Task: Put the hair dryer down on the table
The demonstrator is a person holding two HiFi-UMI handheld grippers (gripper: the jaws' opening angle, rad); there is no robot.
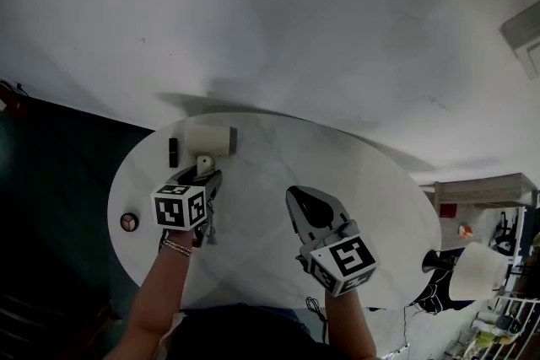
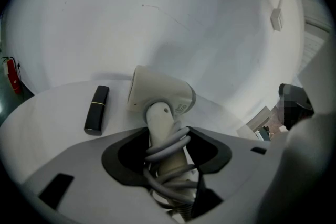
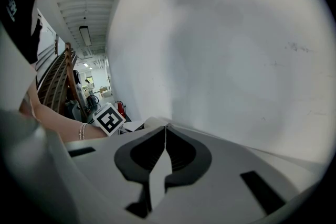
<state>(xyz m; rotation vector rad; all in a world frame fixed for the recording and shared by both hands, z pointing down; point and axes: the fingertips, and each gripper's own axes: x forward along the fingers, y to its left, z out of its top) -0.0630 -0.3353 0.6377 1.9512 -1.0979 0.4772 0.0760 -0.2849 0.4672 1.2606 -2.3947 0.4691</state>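
Head view, left of centre: shows the left gripper (image 1: 205,173) clamped on the handle of the cream hair dryer (image 1: 211,139), with the dryer's body lying toward the far edge of the round white desk (image 1: 354,181). Left gripper view: confirms both jaws pressed against the handle, over the grey cord (image 2: 169,145) coiled round it, and places the dryer's head at mid-frame, low over the desk, just right of a small black tube (image 2: 97,109). Cannot be settled from either view whether the head already rests on the surface. Right gripper view: shows the right gripper (image 3: 165,152) with jaws together on nothing, held idle at lower centre-right of the head view. Judged close to the end: positioned low over the desk, but not yet released; remains to seat the dryer, part the jaws and draw clear.
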